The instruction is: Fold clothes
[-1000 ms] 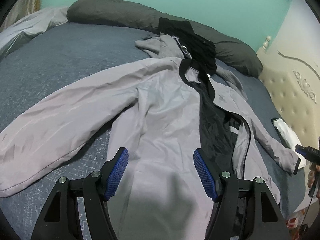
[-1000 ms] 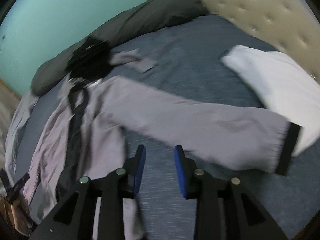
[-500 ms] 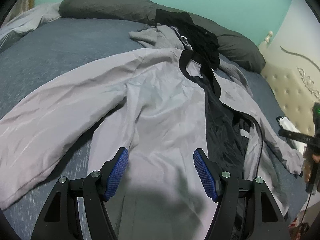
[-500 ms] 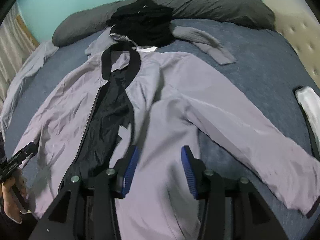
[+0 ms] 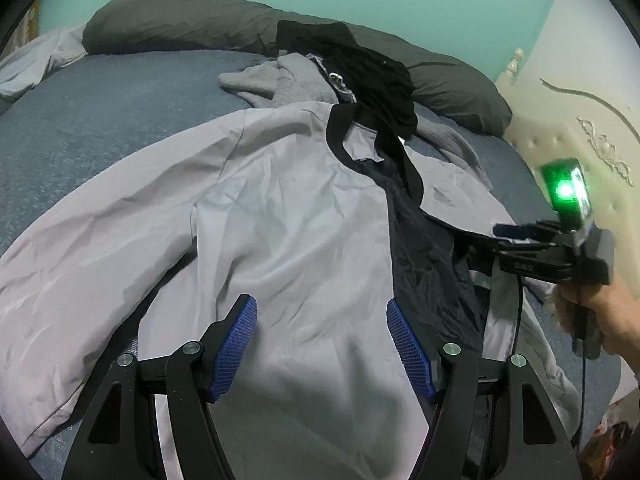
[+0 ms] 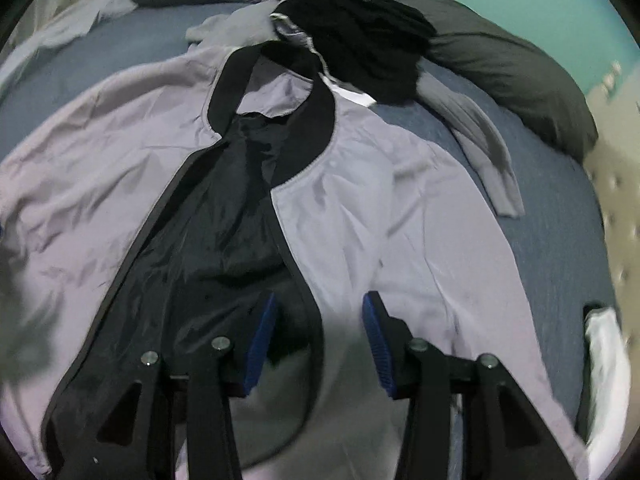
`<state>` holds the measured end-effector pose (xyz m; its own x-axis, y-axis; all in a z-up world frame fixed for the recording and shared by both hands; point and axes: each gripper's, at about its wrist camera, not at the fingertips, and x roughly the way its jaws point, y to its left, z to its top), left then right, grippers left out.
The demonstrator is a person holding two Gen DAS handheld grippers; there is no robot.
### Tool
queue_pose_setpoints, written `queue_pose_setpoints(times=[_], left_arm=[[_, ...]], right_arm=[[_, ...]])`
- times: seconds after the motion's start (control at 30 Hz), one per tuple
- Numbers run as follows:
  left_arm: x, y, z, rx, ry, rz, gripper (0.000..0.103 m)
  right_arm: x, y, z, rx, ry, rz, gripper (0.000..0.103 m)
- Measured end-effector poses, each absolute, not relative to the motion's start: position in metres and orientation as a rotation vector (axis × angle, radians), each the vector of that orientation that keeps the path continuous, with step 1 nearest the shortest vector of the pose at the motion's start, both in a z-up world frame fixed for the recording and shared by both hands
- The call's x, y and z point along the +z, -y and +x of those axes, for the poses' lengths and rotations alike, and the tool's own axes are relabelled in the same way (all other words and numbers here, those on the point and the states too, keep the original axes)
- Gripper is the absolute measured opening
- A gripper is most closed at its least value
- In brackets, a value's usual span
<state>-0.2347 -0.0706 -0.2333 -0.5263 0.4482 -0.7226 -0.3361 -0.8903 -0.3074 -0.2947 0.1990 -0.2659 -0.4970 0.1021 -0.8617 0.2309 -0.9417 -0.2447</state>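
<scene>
- The light grey zip-front jacket with black collar and dark lining (image 5: 296, 216) lies spread open and face up on the blue-grey bed (image 5: 100, 120), both sleeves stretched out.
- The left gripper (image 5: 322, 340) has its fingers spread, empty, above the front panel that lies ahead of them.
- The right gripper (image 6: 316, 336) also has spread fingers, straddling the zipper edge (image 6: 298, 276).
- I judge it best to pinch only one layer at the edge and to bring the panels together evenly, so that the slippery cloth does not wrinkle.

- The right gripper (image 6: 318, 336) is swinging from the sleeve toward the open jacket (image 6: 360, 220) front, jaws spreading wider.
- In the left view it is entering at right.
</scene>
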Motion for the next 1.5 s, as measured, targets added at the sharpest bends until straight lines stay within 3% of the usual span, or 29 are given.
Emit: queue_pose_setpoints(times=[0.13, 0.23, 0.3, 0.4, 0.5, 0.73, 1.07, 1.3, 1.5], left_arm=[[-0.236, 0.074, -0.238, 2.392, 0.208, -1.202, 0.071], [-0.234, 0.076, -0.238, 2.391, 0.218, -1.195, 0.071], [-0.233, 0.078, -0.238, 2.39, 0.225, -1.19, 0.071], [-0.232, 0.079, -0.238, 2.387, 0.237, -1.185, 0.071], [-0.232, 0.081, -0.239, 2.387, 0.244, -1.185, 0.071], [-0.233, 0.081, -0.238, 2.372, 0.254, -1.19, 0.071], [-0.236, 0.087, -0.241, 2.366, 0.275, -1.205, 0.071], [-0.24, 0.091, -0.243, 2.364, 0.286, -1.222, 0.072], [-0.246, 0.088, -0.244, 2.353, 0.273, -1.243, 0.072]], right_arm=[[-0.275, -0.192, -0.309, -2.6, -0.591, 1.531, 0.045], [-0.281, -0.187, -0.319, -2.596, -0.651, 1.528, 0.03], [-0.286, -0.183, -0.326, -2.592, -0.691, 1.526, 0.011], [-0.289, -0.18, -0.336, -2.594, -0.712, 1.519, 0.005], [-0.284, -0.185, -0.345, -2.616, -0.607, 1.513, 0.004], [-0.262, -0.199, -0.372, -2.658, -0.116, 1.451, 0.003], [-0.274, -0.199, -0.417, -2.666, 0.227, 1.453, 0.003], [-0.28, -0.204, -0.447, -2.713, 0.379, 1.433, 0.003], [-0.29, -0.204, -0.46, -2.62, 0.354, 1.501, 0.007]])
